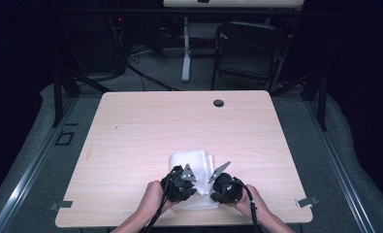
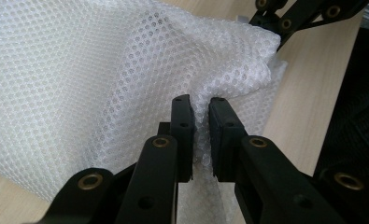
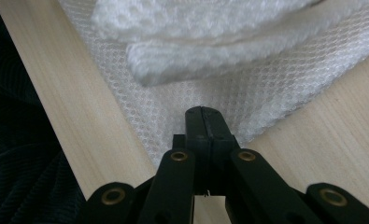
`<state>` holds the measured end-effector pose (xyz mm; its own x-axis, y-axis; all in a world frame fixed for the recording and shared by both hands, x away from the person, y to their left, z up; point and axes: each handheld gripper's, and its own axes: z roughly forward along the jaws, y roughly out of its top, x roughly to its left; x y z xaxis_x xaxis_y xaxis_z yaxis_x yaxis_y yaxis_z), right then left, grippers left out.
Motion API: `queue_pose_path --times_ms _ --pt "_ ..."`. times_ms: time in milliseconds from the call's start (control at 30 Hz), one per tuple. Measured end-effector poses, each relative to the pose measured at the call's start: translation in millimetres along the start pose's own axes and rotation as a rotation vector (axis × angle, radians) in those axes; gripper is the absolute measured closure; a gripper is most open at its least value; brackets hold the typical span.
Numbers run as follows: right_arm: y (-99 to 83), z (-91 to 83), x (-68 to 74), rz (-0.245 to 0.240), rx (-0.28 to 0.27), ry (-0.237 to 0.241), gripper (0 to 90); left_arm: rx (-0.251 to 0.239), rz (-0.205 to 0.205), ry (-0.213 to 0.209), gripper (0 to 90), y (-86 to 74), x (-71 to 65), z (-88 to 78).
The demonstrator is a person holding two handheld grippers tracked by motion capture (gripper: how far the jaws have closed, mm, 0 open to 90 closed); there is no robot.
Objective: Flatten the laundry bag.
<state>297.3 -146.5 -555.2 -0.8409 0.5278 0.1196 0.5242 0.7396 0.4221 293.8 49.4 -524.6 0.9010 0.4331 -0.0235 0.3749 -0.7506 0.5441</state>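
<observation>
Mesh cloth (image 2: 102, 70) is the thing being worked, a white honeycomb-weave piece lying folded at the near edge of the worktop (image 1: 145, 121), between the person's two hands. Nearest to the person, the left gripper (image 2: 200, 112) has its jaws drawn narrow on a raised pleat of the cloth, with fabric bunched between the pads. The right gripper (image 3: 204, 122) has its jaws pressed together at a flat corner of the bottom layer; whether a thin edge of mesh is caught between them cannot be told from its own view. Just beyond that corner, thicker folded layers sit stacked on the bottom sheet.

The step looks like folding or straightening the cloth. To do it well, I would confirm the right grip before lifting, since open mesh slips easily from a shallow pinch. Both grippers should rise together and stay level, so the layers do not slide apart. Keep the pull gentle, because this weave stretches and skews. Farther off, the worktop is bare wood, leaving room to lay the fold forward.
</observation>
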Motion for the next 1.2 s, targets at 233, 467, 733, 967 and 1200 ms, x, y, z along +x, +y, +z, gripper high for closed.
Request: queue_pose_path --times_ms 233,467,733,967,1200 --pt "0.8 -0.9 -0.1 -0.009 0.015 0.003 90.0 -0.010 -0.009 0.033 81.4 -3.2 5.0 -7.2" --pt "1.0 -1.5 -0.9 -0.014 0.027 -0.004 90.0 -0.036 -0.021 0.057 81.0 -7.6 8.1 -17.3" --pt "2.1 -2.1 0.8 -0.009 0.049 -0.020 90.0 -0.043 -0.022 0.077 80.7 -7.2 5.9 -18.1" --pt "0.3 -4.2 -1.5 -0.004 0.067 -0.022 90.0 -0.047 -0.020 0.078 80.7 -7.3 3.5 -19.1" --pt "0.0 -4.7 -2.9 0.001 0.074 -0.019 90.0 -0.064 -0.022 0.076 80.1 -8.9 6.8 -21.8"
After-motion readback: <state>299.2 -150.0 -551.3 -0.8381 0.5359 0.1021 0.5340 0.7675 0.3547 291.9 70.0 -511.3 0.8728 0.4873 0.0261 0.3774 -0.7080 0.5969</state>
